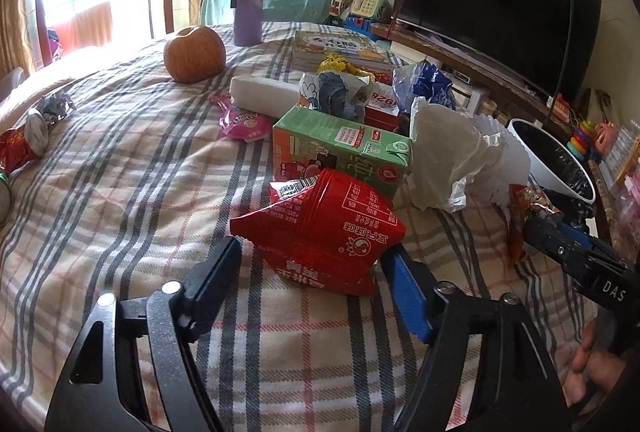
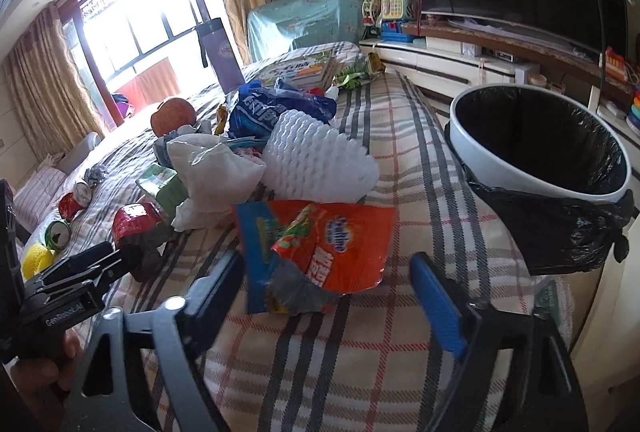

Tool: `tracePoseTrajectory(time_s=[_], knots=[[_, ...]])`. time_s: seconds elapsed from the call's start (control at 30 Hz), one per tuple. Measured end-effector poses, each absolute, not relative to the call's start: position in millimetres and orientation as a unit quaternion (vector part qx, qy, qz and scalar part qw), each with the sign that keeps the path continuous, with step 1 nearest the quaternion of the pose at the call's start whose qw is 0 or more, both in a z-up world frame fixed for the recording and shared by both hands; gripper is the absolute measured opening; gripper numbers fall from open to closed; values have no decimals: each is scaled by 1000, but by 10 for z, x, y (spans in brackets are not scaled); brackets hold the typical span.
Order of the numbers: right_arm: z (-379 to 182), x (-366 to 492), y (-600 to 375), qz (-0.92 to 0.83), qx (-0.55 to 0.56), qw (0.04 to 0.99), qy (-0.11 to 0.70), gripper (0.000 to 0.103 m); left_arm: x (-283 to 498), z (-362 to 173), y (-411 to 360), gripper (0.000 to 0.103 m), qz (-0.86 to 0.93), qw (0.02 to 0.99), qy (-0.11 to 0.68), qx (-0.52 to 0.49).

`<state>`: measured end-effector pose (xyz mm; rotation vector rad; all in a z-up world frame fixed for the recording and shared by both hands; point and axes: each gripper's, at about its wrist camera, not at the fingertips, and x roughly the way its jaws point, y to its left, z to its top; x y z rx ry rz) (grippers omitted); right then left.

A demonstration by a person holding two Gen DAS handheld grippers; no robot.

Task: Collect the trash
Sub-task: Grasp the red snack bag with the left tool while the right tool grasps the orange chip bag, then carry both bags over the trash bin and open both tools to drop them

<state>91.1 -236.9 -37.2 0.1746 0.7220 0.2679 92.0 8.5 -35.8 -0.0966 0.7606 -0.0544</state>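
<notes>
Both claws gape — left claw [image 1: 310, 264] straddles red packet [image 1: 320, 228], right claw [image 2: 326, 284] straddles orange wrapper [image 2: 320, 252].

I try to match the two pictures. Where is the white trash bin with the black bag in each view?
Left wrist view: the white trash bin is at the right edge, past the edge of the plaid cloth, partly behind the right tongs.
Right wrist view: the bin is large at the right, its black liner open, beside the cloth.
Shared landmark: the purple bottle, upright near the window.
</notes>
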Motion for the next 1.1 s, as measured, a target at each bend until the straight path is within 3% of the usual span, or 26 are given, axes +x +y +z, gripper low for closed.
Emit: tracePoseTrajectory(time_s=[0.03, 0.1, 0.17, 0.27, 0.43, 1.1], knots=[[-380, 928, -2375, 133, 88, 921, 355, 66, 946, -378, 83, 57, -31, 925, 375, -48], [-405, 958, -2378, 146, 97, 915, 362, 43, 966, -408, 80, 42, -38, 922, 383, -51], [-440, 972, -2387, 153, 103, 911, 370, 30, 961, -429, 83, 32, -45, 919, 387, -55], [-445, 936, -2407, 157, 108, 910, 369, 30, 920, -438, 86, 19, -51, 918, 389, -56], [-388, 857, -2449, 161, 105, 913, 360, 25, 790, -399, 33, 13, -61, 918, 386, -58], [-186, 489, -2886, 148, 125, 924, 329, 20, 561, -98, -669, 12, -148, 918, 367, -28]])
